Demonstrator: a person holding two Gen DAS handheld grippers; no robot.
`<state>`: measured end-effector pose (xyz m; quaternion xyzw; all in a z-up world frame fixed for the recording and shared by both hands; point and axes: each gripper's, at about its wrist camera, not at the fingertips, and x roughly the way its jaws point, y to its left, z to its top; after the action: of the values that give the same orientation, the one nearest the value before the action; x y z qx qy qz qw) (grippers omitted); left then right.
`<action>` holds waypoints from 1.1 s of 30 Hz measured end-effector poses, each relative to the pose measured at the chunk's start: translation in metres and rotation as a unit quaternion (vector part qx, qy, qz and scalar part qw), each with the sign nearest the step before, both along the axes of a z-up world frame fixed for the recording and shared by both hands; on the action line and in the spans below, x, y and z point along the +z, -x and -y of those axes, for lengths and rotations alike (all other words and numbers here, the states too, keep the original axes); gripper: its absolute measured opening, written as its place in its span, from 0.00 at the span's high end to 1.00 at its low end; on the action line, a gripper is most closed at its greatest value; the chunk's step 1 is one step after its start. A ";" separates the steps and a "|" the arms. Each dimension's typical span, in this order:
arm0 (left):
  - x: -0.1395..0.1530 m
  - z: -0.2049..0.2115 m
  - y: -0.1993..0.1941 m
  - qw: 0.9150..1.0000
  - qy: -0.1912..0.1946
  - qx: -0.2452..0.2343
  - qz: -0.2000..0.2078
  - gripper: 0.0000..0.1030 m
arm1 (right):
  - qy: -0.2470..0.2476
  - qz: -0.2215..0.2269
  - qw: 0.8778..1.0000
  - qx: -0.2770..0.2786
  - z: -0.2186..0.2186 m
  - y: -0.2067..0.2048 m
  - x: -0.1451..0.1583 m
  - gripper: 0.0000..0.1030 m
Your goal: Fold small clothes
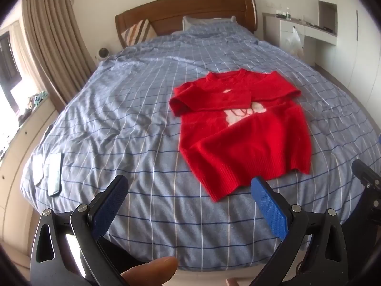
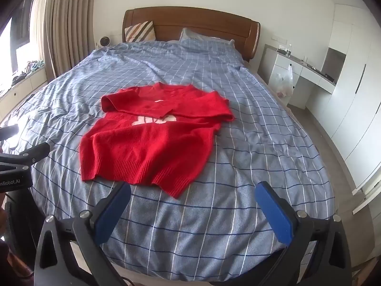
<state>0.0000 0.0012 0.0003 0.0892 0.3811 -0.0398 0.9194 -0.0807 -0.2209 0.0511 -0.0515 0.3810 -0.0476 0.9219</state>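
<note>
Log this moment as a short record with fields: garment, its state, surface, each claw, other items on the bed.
garment: red sweater
state: laid flat, both sleeves folded across the chest, hem nearest the claws
surface: blue checked bedspread
left claw: open, empty, short of the hem
right claw: open, empty, short of the hem
other items: phone near the bed's left edge

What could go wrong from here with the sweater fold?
1. Both sleeves of the red knit sweater already lie folded across the chest; lifting the hem could likely slide them out.
2. The blue checked duvet cover is wrinkled, so open tongs may pinch bedding along with the hem.
3. The hem lies unevenly, so the fold could end up crooked.
</note>
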 end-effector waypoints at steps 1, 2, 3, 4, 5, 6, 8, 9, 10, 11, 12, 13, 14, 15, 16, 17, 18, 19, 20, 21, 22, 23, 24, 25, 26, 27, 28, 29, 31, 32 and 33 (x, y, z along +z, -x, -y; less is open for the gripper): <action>0.000 -0.002 0.000 1.000 0.005 0.000 0.000 0.00 | 0.001 -0.001 1.000 0.002 0.000 0.000 0.000 0.00; 0.000 -0.004 -0.001 1.000 0.011 -0.001 -0.001 0.00 | 0.002 -0.003 1.000 0.004 0.000 0.000 0.000 0.00; -0.003 -0.007 0.001 1.000 0.013 0.000 0.000 0.00 | 0.003 -0.004 1.000 0.006 0.000 0.000 -0.001 0.00; -0.004 -0.007 -0.002 1.000 0.007 0.001 -0.012 0.00 | 0.004 -0.005 1.000 0.008 -0.001 0.000 -0.001 0.00; -0.005 -0.011 -0.004 1.000 0.013 0.002 -0.016 0.00 | 0.005 -0.005 1.000 0.010 -0.001 0.000 -0.001 0.00; -0.005 -0.014 -0.001 1.000 0.013 0.001 -0.008 0.00 | 0.006 -0.006 1.000 0.012 -0.001 0.000 -0.002 0.00; -0.006 -0.008 -0.001 1.000 -0.002 0.001 -0.012 0.00 | 0.009 -0.008 1.000 0.016 -0.003 -0.001 -0.004 0.00; -0.006 -0.008 -0.002 1.000 -0.003 0.001 -0.014 0.00 | 0.010 -0.008 1.000 0.018 -0.004 -0.002 -0.006 0.00; -0.007 -0.008 -0.002 1.000 -0.002 0.001 -0.016 0.00 | 0.011 -0.011 1.000 -0.001 -0.007 -0.007 -0.012 0.00; -0.008 -0.008 -0.004 1.000 -0.001 -0.001 -0.018 0.00 | 0.014 -0.010 1.000 -0.003 -0.009 -0.005 -0.013 0.00; -0.009 -0.003 -0.001 1.000 -0.002 0.001 -0.016 0.00 | 0.015 -0.010 1.000 -0.003 -0.009 -0.005 -0.013 0.00; -0.009 -0.002 0.000 1.000 -0.002 0.001 -0.016 0.00 | 0.015 -0.011 1.000 -0.003 -0.007 -0.005 -0.012 0.00; -0.009 -0.003 0.000 1.000 -0.003 0.002 -0.016 0.00 | 0.014 -0.011 1.000 -0.004 -0.007 -0.005 -0.012 0.00; -0.010 -0.003 -0.001 1.000 -0.005 0.004 -0.016 0.00 | 0.014 -0.011 1.000 -0.004 -0.007 -0.004 -0.012 0.00; -0.011 -0.002 -0.001 1.000 -0.009 0.005 -0.017 0.00 | 0.013 -0.010 1.000 -0.004 -0.006 -0.004 -0.011 0.00; -0.011 -0.002 -0.001 1.000 -0.012 0.007 -0.019 0.00 | 0.013 -0.010 1.000 -0.004 -0.006 -0.004 -0.010 0.00; -0.012 -0.002 -0.002 1.000 -0.013 0.009 -0.021 0.00 | 0.016 -0.009 1.000 -0.003 -0.007 -0.004 -0.011 0.00; -0.012 -0.003 -0.003 1.000 -0.012 0.011 -0.024 0.00 | 0.017 -0.007 1.000 -0.003 -0.007 -0.004 -0.011 0.00; -0.012 -0.004 -0.003 1.000 -0.009 0.012 -0.028 0.00 | 0.017 -0.005 1.000 -0.004 -0.008 -0.003 -0.011 0.00; -0.013 -0.005 -0.004 0.999 -0.006 0.013 -0.032 0.00 | 0.018 -0.003 1.000 -0.004 -0.008 -0.003 -0.011 0.00; -0.014 -0.005 -0.005 0.999 -0.006 0.013 -0.036 0.00 | 0.018 -0.002 1.000 -0.004 -0.008 -0.003 -0.010 0.00; -0.015 -0.004 -0.005 0.999 -0.008 0.011 -0.040 0.00 | 0.018 -0.001 1.000 -0.005 -0.008 -0.003 -0.010 0.00; -0.015 -0.003 -0.006 0.999 -0.010 0.009 -0.042 0.00 | 0.017 0.000 1.000 -0.005 -0.008 -0.003 -0.010 0.00; -0.015 -0.004 -0.006 0.999 -0.009 0.008 -0.044 0.00 | 0.017 0.000 1.000 -0.005 -0.008 -0.003 -0.010 0.00; -0.015 -0.004 -0.006 0.999 -0.004 0.007 -0.049 0.00 | 0.016 0.000 1.000 -0.005 -0.007 -0.004 -0.010 0.00; -0.015 -0.005 -0.007 0.998 0.004 0.007 -0.056 0.00 | 0.016 -0.001 1.000 -0.005 -0.007 -0.004 -0.010 0.00; -0.016 -0.007 -0.007 0.998 0.011 0.008 -0.062 0.00 | 0.017 -0.001 1.000 -0.006 -0.008 -0.004 -0.009 0.00; -0.017 -0.007 -0.008 0.998 0.013 0.008 -0.066 0.00 | 0.017 -0.001 1.000 -0.005 -0.008 -0.004 -0.009 0.00; -0.018 -0.007 -0.008 0.998 0.009 0.012 -0.066 0.00 | 0.017 0.000 1.000 -0.006 -0.008 -0.003 -0.010 0.00; -0.019 -0.008 -0.008 0.998 0.007 0.016 -0.066 0.00 | 0.017 0.000 1.000 -0.006 -0.007 -0.003 -0.010 0.00; -0.019 -0.009 -0.008 0.998 0.007 0.018 -0.066 0.00 | 0.018 0.000 1.000 -0.007 -0.007 -0.004 -0.010 0.00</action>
<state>0.0077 0.0099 -0.0187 0.0732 0.4420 -0.0317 0.8935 -0.0770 -0.2136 0.0415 -0.0659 0.3805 -0.0607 0.9204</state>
